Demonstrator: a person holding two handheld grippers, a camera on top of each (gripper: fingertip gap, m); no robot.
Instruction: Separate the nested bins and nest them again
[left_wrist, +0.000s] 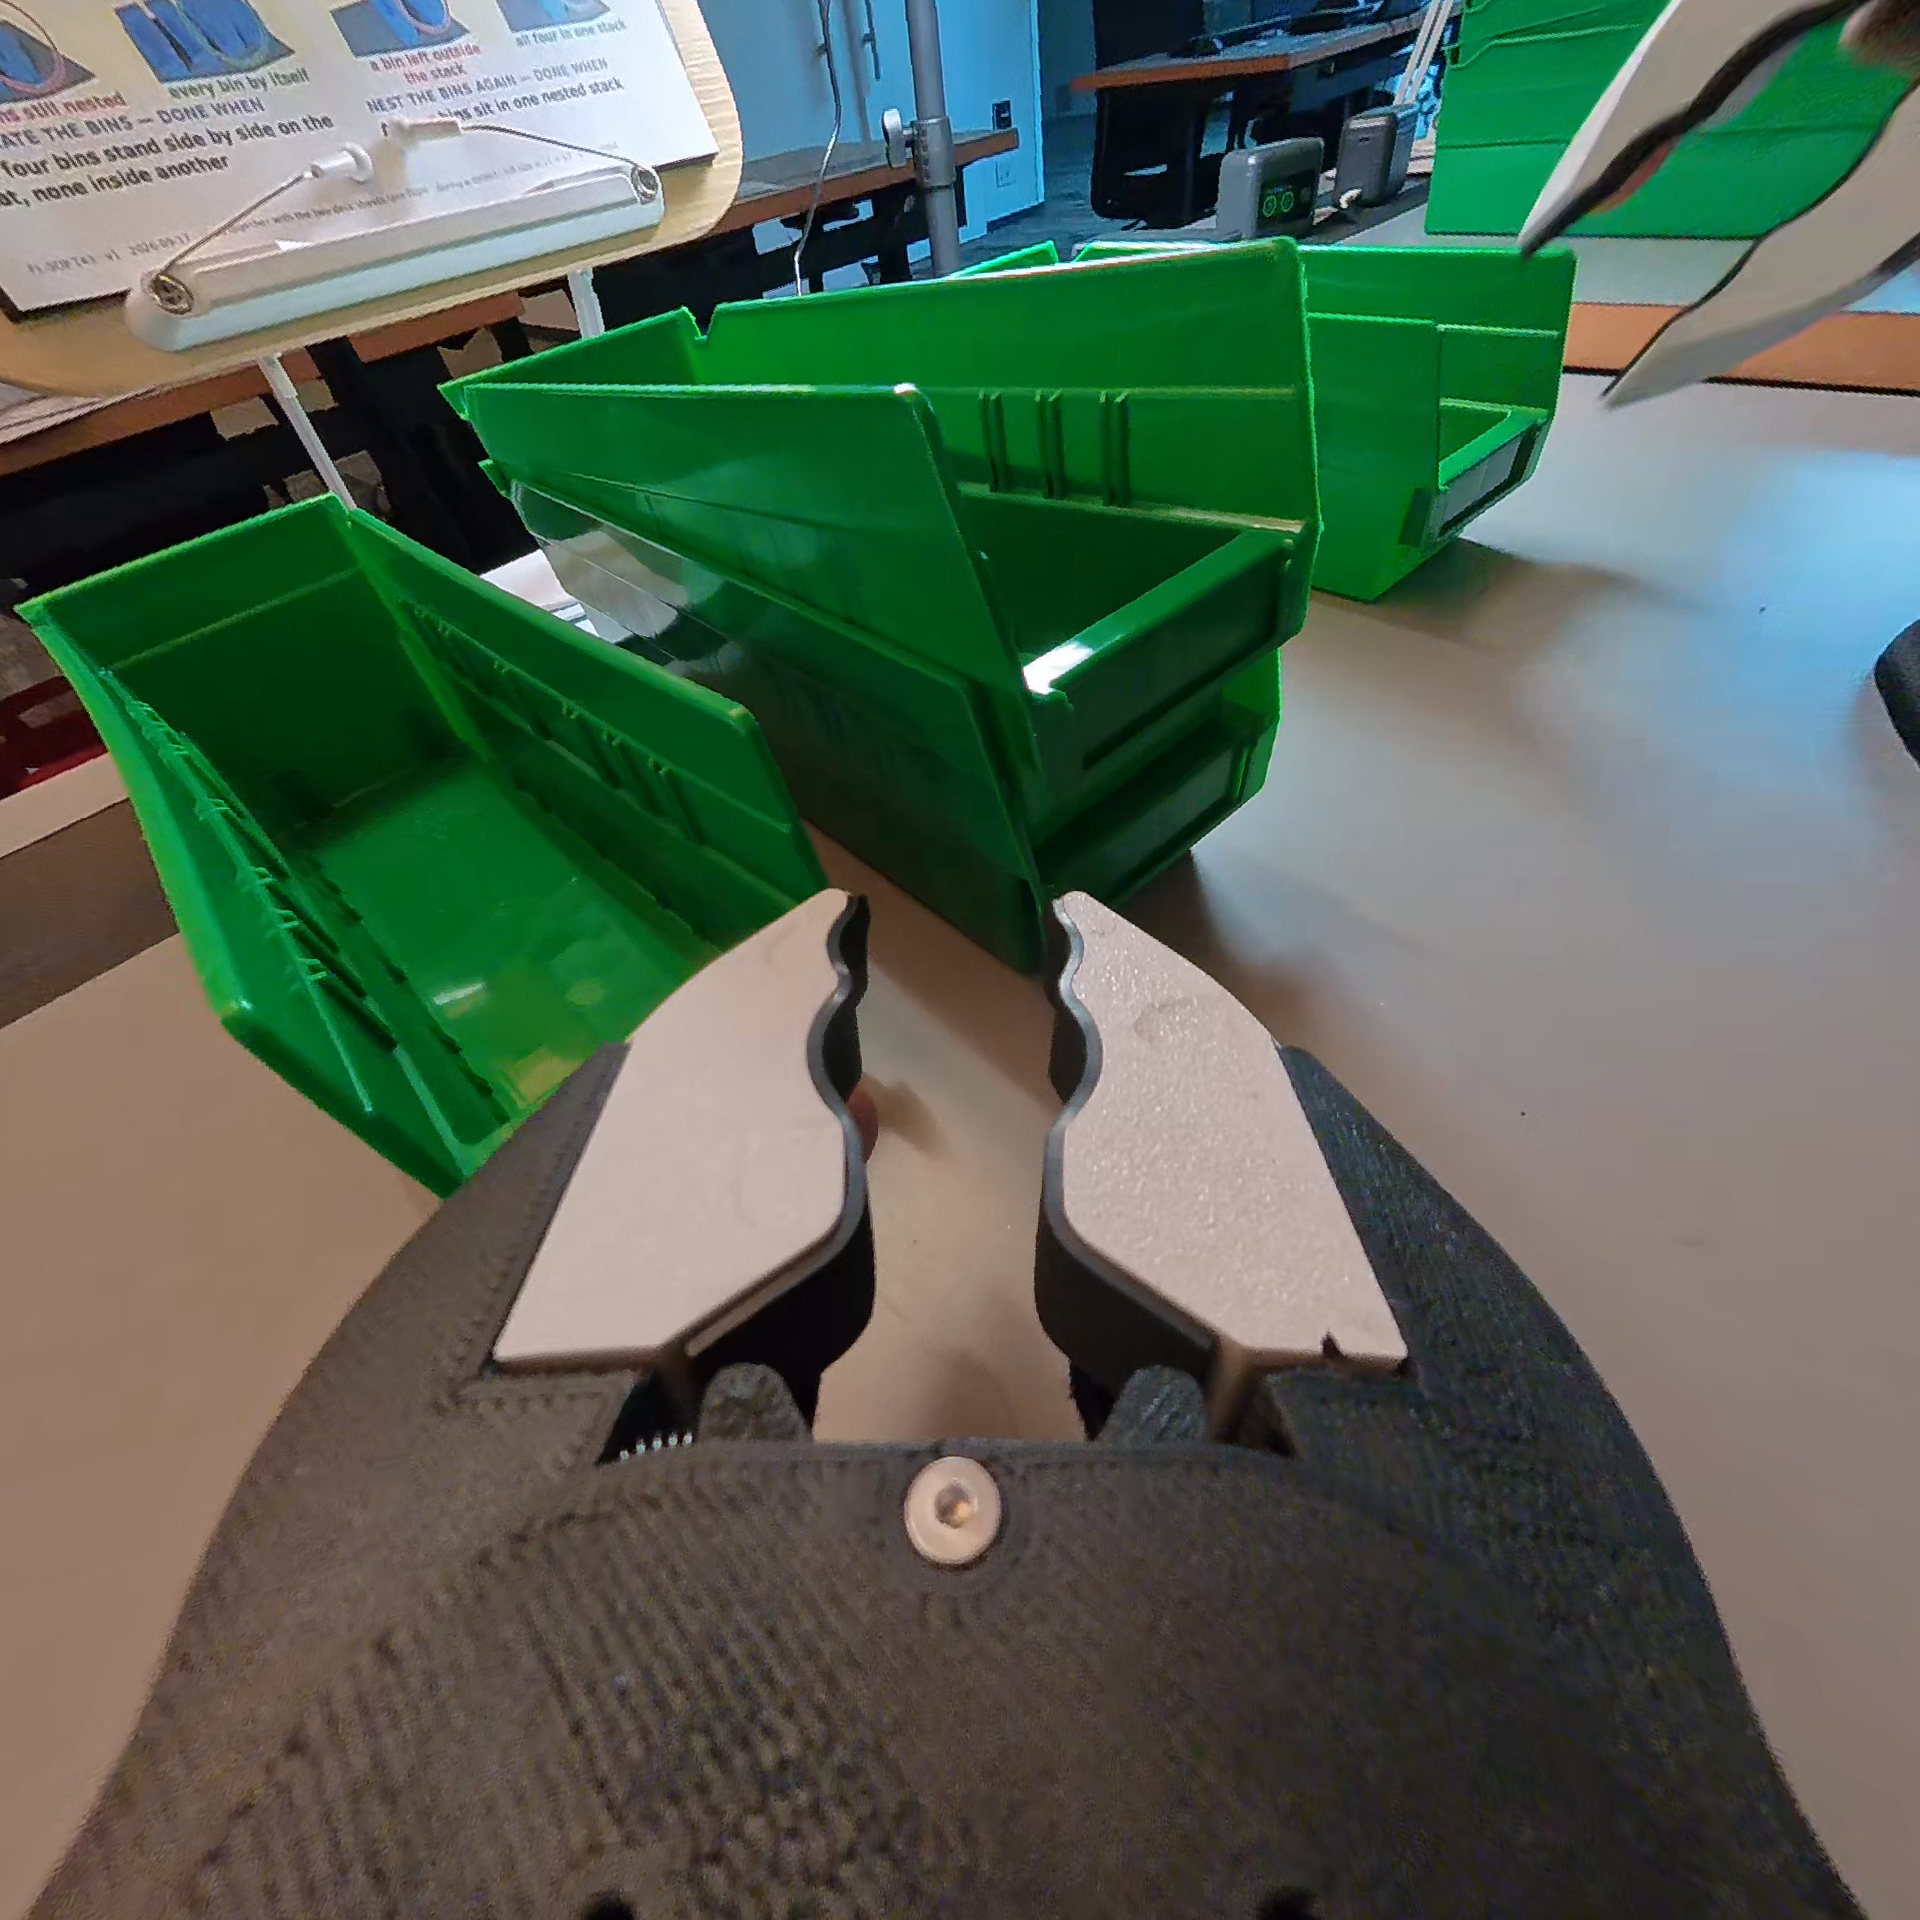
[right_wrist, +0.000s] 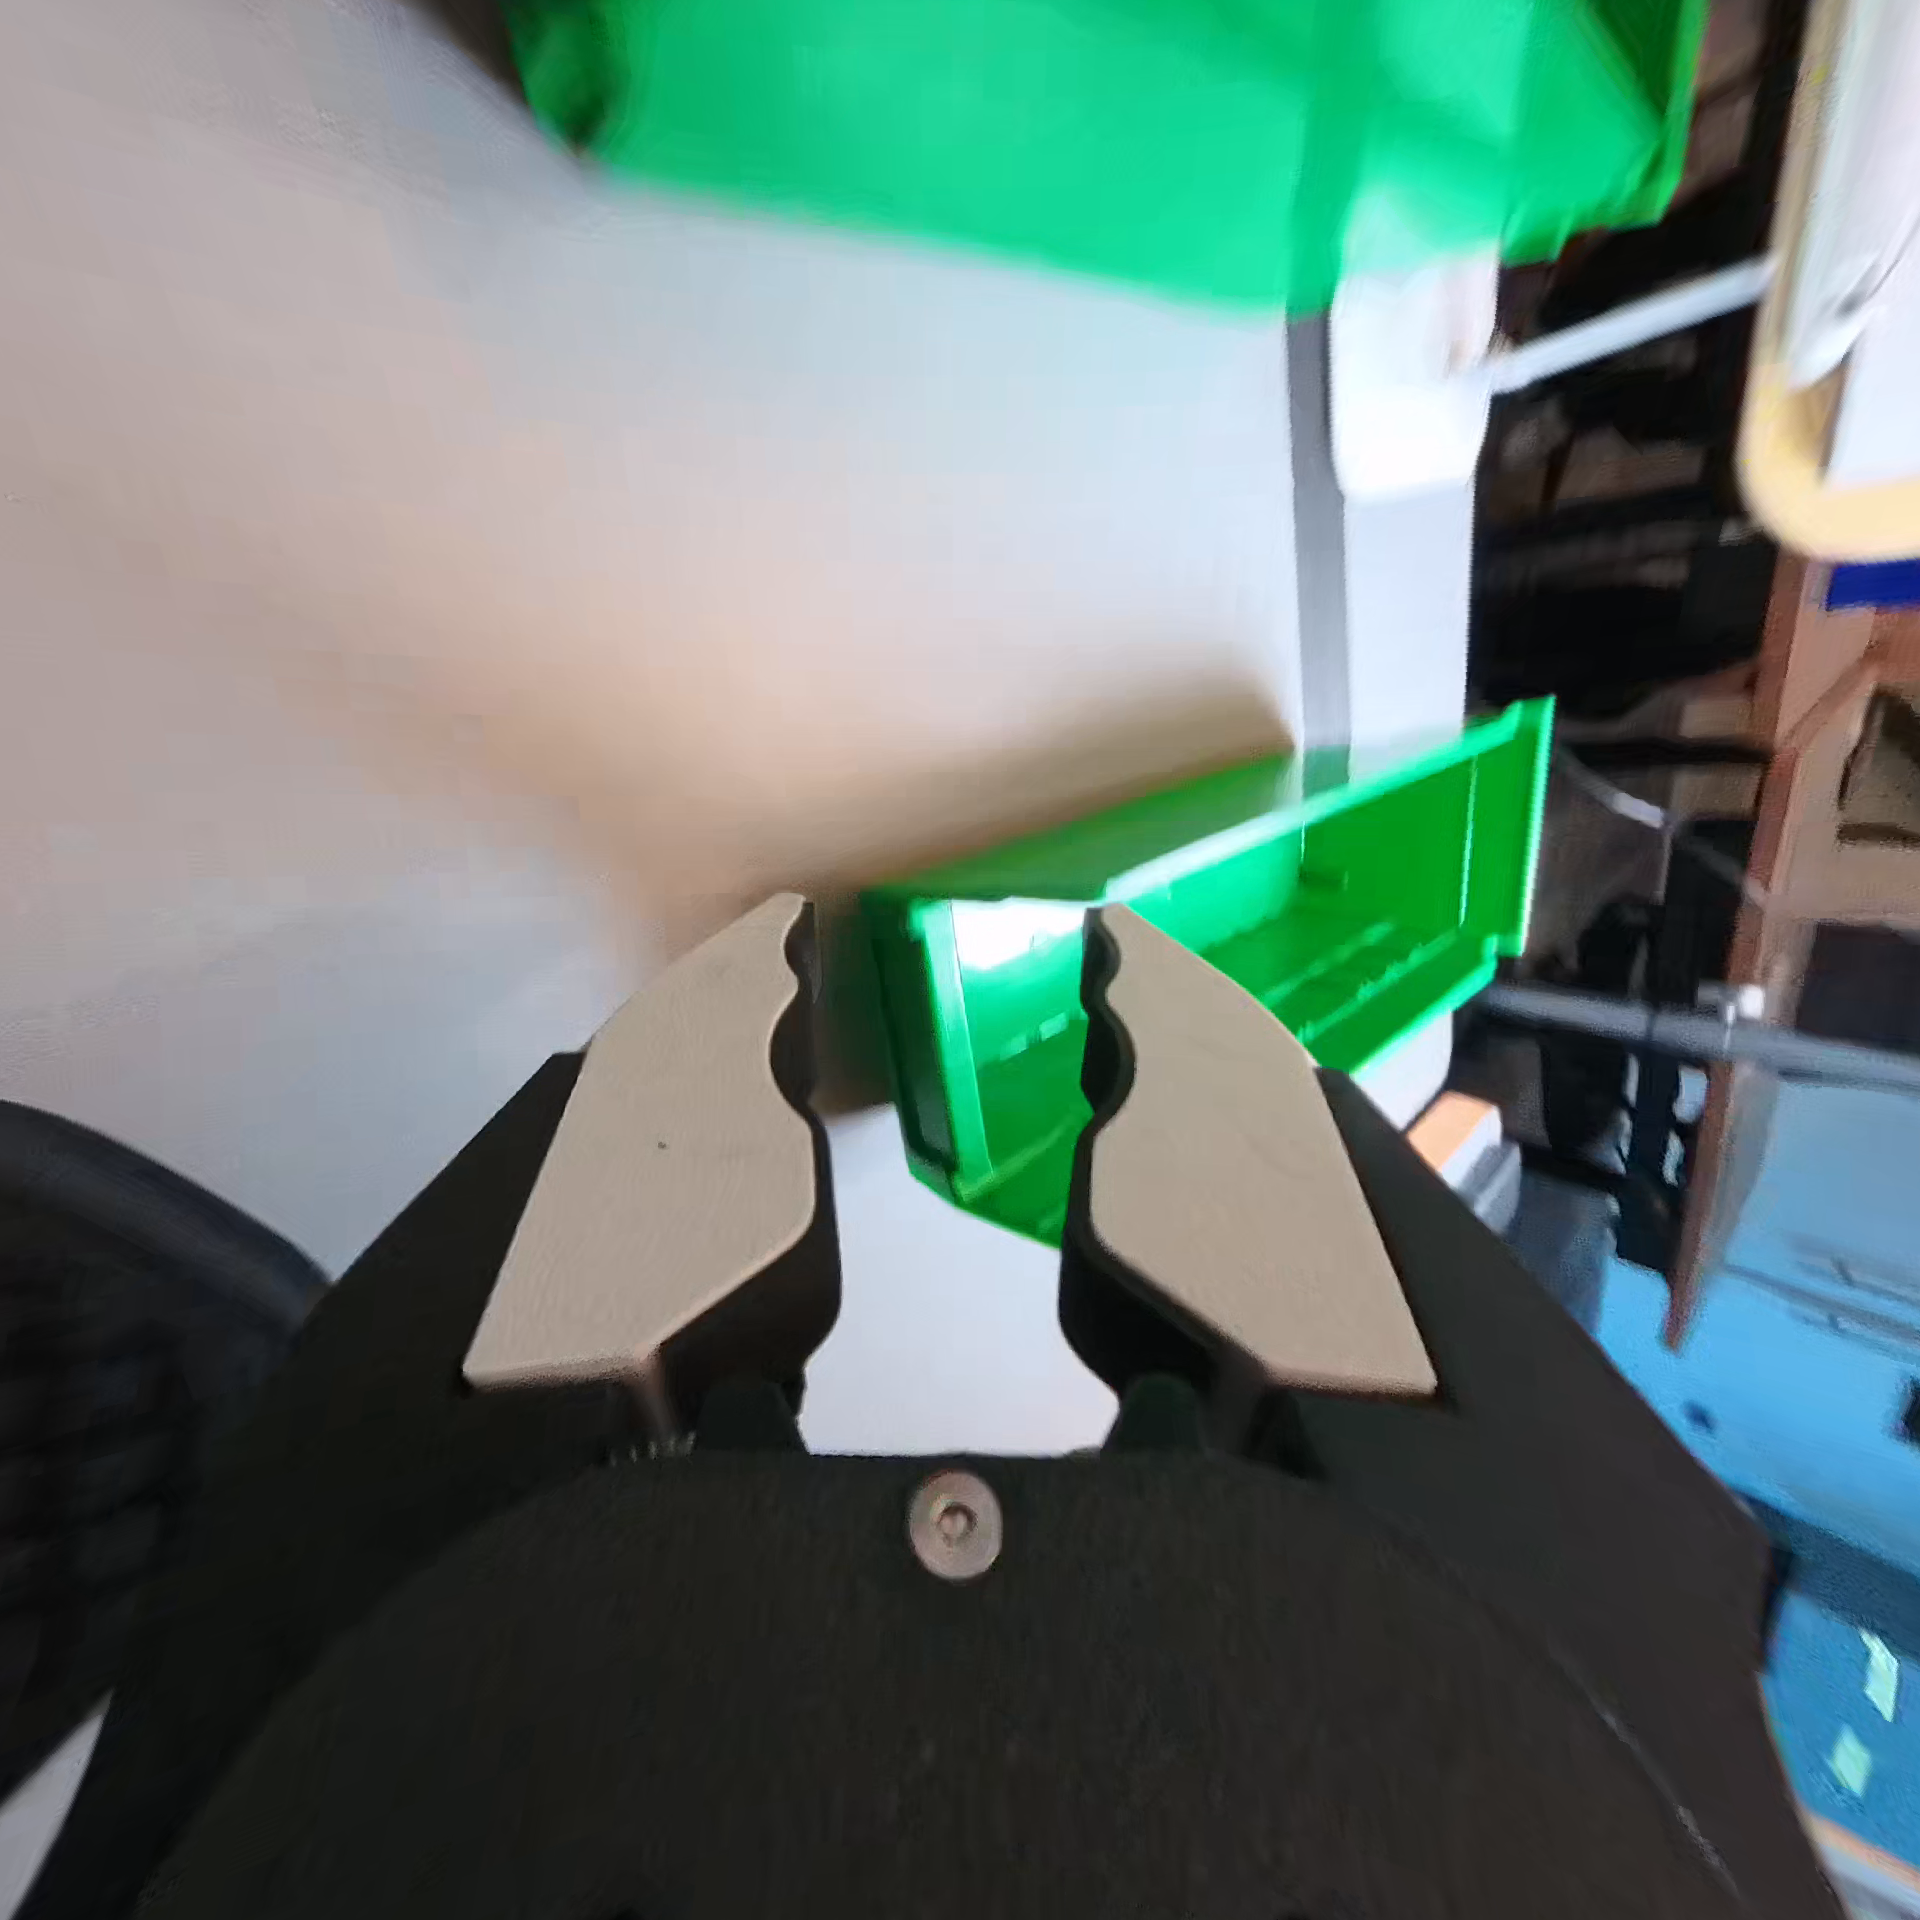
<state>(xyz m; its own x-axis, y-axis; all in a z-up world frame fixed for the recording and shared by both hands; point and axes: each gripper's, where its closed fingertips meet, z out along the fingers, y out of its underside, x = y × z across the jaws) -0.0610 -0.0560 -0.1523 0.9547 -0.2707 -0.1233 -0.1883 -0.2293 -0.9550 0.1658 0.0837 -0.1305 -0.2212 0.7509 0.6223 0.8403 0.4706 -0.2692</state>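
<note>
Green plastic bins stand on a grey table (left_wrist: 1558, 987). In the left wrist view a single bin (left_wrist: 416, 831) sits at the left. A nested stack (left_wrist: 935, 582) stands in the middle with its top bin tilted. Another bin (left_wrist: 1455, 436) stands behind it to the right. My left gripper (left_wrist: 956, 925) is open and empty, low over the table between the single bin and the stack. My right gripper (left_wrist: 1714, 208) hangs in the air at the top right. In the blurred, rolled right wrist view it (right_wrist: 945, 935) is open and empty, with a single bin (right_wrist: 1247, 935) beyond its tips.
An instruction board on a white stand (left_wrist: 364, 156) stands behind the bins at the table's far edge. More green bins (left_wrist: 1507, 135) sit far back at the right. A dark rounded object (left_wrist: 1901, 686) is at the right edge. A blurred green bin (right_wrist: 1039, 135) fills the top of the right wrist view. The left gripper's tips are roughly 30 cm from the right gripper's.
</note>
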